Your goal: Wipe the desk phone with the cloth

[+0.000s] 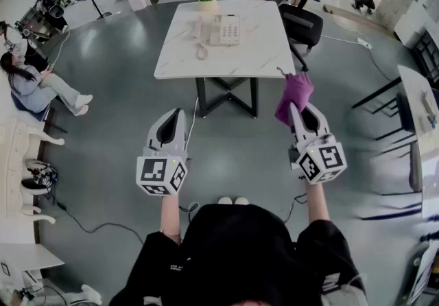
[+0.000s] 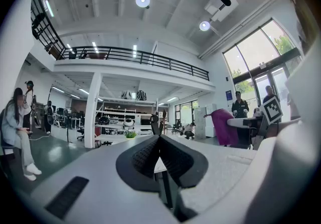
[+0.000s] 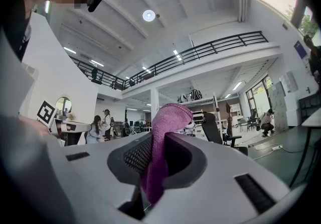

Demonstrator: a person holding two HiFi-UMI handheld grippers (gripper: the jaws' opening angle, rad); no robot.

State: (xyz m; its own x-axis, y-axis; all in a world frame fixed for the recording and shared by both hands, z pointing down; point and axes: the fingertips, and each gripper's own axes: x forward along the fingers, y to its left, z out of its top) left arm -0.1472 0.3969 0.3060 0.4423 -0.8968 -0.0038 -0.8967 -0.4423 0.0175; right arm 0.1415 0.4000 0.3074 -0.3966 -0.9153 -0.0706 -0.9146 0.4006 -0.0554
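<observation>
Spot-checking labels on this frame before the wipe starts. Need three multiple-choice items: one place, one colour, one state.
1. Where is the desk phone?
A) on the white table
B) on the floor
C) on the office chair

2. What colour is the cloth?
A) yellow
B) purple
C) white

3. What state are the right tongs in?
A) open, empty
B) shut, empty
C) shut on the cloth

Answers:
1 A: the head view shows it on the tabletop.
2 B: it shows purple in all three views.
3 C: the right gripper view shows the cloth pinched between them.
</observation>
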